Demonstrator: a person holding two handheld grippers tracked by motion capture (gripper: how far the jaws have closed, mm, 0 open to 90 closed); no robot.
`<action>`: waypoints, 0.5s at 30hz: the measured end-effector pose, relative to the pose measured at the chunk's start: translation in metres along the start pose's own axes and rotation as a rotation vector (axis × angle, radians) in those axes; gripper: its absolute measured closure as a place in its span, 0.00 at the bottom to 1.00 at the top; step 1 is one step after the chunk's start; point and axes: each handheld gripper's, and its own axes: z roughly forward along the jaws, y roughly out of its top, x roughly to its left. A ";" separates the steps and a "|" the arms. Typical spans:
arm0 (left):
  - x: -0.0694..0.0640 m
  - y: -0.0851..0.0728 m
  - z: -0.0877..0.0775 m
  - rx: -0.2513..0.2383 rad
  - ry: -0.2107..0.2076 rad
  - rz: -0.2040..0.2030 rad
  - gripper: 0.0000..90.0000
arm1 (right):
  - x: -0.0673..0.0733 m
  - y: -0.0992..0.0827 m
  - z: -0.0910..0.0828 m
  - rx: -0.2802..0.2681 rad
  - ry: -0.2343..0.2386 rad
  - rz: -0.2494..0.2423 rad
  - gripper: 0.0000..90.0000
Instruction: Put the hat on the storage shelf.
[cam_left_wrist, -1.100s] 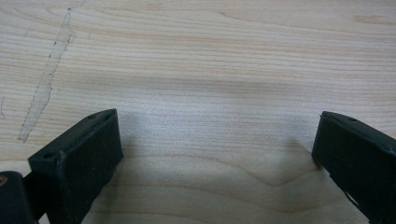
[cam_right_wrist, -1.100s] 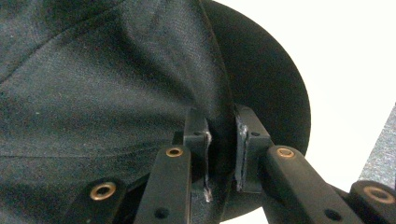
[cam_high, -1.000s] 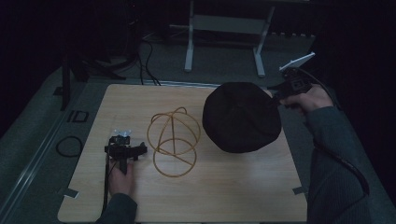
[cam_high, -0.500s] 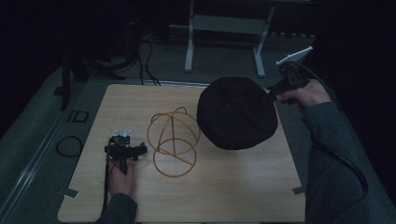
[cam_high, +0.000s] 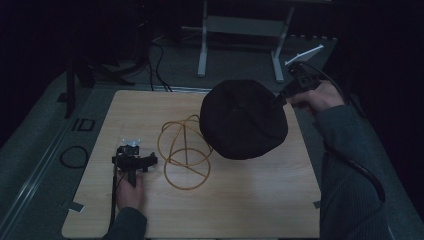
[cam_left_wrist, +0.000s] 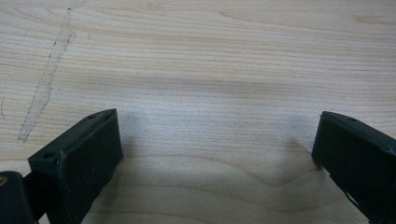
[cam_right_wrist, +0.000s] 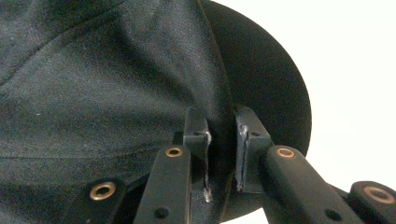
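Light wood table (cam_high: 260, 200), pale scratch seen near left gripper (cam_left_wrist: 215, 154), which is rested on it w/ jaws apart. Yellow wire frame (cam_high: 184, 152) is set approx. mid-table, just beside it.

Counted one black cap (cam_high: 242, 120), pinched in the right gripper (cam_high: 276, 102). Counted one yellow wire frame (cam_high: 184, 152), just beside the left gripper (cam_high: 134, 161). Counted two grippers, over one wooden desk (cam_high: 250, 200).

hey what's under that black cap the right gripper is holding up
The black cap, pinched at its edge by the right gripper, hangs over the wooden table. Below its left edge, part of the yellow wire stand shows. The tabletop directly beneath the cap is covered.
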 end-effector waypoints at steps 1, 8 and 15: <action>0.000 0.000 0.000 0.000 0.000 0.000 0.01 | 0.002 0.001 0.000 0.001 -0.004 -0.002 0.86; 0.000 0.000 0.000 0.000 0.000 0.000 0.01 | 0.015 0.007 -0.002 -0.004 0.002 -0.021 0.86; 0.000 0.000 0.000 0.000 0.000 0.000 0.01 | 0.024 0.010 0.001 -0.005 0.010 -0.031 0.86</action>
